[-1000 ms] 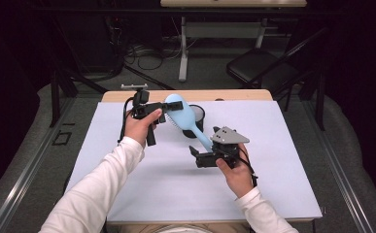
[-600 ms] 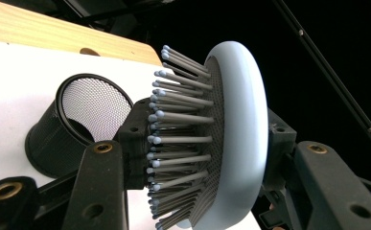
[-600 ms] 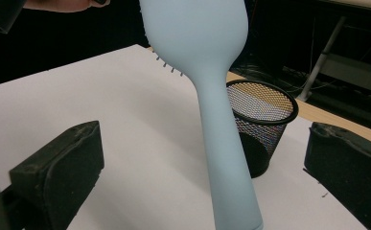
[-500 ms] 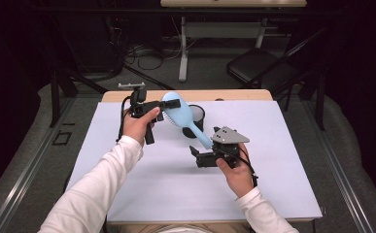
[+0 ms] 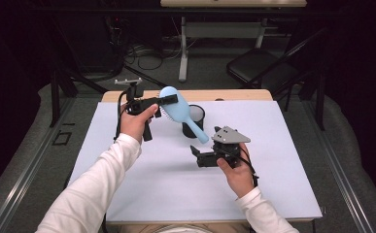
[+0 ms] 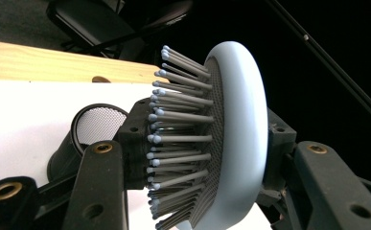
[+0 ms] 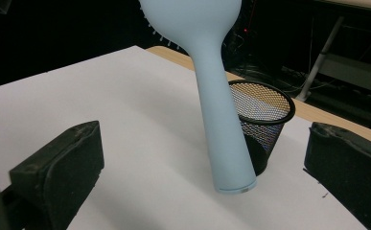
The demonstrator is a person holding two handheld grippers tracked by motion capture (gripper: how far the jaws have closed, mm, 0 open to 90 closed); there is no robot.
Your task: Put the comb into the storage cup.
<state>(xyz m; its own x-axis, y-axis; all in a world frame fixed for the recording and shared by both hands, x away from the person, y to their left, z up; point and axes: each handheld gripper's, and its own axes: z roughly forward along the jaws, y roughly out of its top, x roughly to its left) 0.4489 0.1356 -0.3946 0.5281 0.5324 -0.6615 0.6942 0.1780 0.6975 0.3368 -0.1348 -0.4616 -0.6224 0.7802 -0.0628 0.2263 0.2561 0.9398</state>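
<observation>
Left gripper (image 5: 168, 99) clamps my pale blue hairbrush (image 5: 176, 109) by its head at upper centre; handle hangs beside the mesh cup (image 5: 195, 116). Right gripper (image 5: 200, 154) gapes. Bristles could slip, dropping it.

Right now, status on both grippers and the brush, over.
Left gripper shut on hairbrush head. Right gripper open, below the handle tip. Mesh cup stands just behind the handle.

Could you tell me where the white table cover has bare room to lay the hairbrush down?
The white cover is bare in front, between the two forearms, and along the left edge. It is also bare right of the right hand-held gripper. It is crowded at the back middle, where the mesh cup, the hairbrush and the left hand-held gripper meet.
</observation>
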